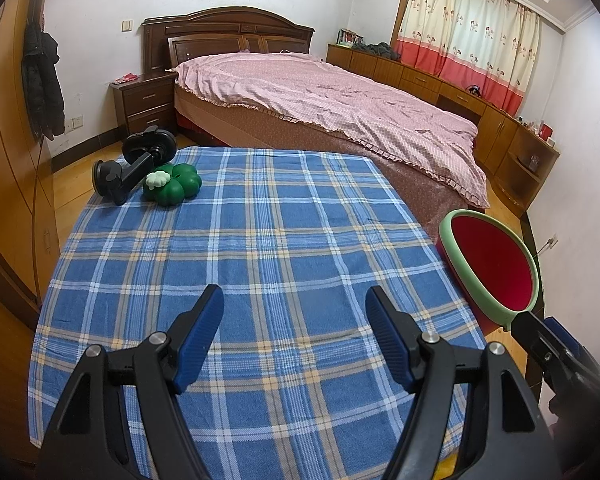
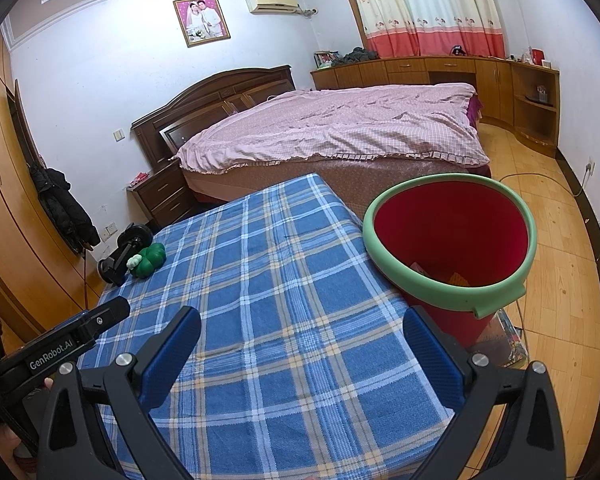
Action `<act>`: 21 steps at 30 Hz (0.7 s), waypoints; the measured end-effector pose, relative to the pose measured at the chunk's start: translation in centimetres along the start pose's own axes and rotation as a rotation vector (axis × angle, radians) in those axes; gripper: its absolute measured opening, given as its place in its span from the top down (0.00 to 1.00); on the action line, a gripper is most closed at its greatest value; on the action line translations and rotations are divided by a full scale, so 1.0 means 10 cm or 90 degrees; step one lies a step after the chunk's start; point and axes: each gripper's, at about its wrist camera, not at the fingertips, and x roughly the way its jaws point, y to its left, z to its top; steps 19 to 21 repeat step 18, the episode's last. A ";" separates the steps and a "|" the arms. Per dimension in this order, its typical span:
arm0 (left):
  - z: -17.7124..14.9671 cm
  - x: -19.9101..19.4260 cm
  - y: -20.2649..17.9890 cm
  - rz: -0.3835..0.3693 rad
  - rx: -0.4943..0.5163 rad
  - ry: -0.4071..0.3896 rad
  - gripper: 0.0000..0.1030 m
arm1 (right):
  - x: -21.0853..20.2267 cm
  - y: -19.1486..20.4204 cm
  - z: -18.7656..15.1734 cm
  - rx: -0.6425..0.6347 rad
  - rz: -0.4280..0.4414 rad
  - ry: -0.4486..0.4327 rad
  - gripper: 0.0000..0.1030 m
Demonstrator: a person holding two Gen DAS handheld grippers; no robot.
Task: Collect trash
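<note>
The table (image 1: pixel 260 240) with the blue checked cloth is almost bare, so the collecting seems to be either near its end or at a pause between two pieces. In the bin (image 2: pixel 452 236), red with a green rim, a few scraps lie on the bottom; what they are is not clear. The bin stands just beside the right edge of the table, lower than the top.

No loose paper or wrapper shows on the cloth. Only two things remain, at the far left corner: a green toy (image 1: pixel 174 184) with a small white piece on it, and a black holder (image 1: pixel 134 164) touching it on the left. Whether these count as trash cannot be told from the views. If they do, the next move calls for a long reach to that corner, probably by the left gripper (image 1: pixel 294 336), which is nearer to that side, and then a carry across the whole table to the bin. The toy looks round and smooth, so the pads would need to close around its middle.

Both grippers hover above the near edge of the table, side by side, tilted down toward the cloth. The left gripper's jaws are spread and empty. The right gripper (image 2: pixel 302 356) has its jaws spread too, with only cloth visible between them, and its right finger is near the bin's rim.
</note>
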 end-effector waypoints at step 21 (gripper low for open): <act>0.00 0.00 0.01 0.002 -0.001 0.001 0.29 | 0.00 0.00 0.00 0.000 -0.001 0.000 0.00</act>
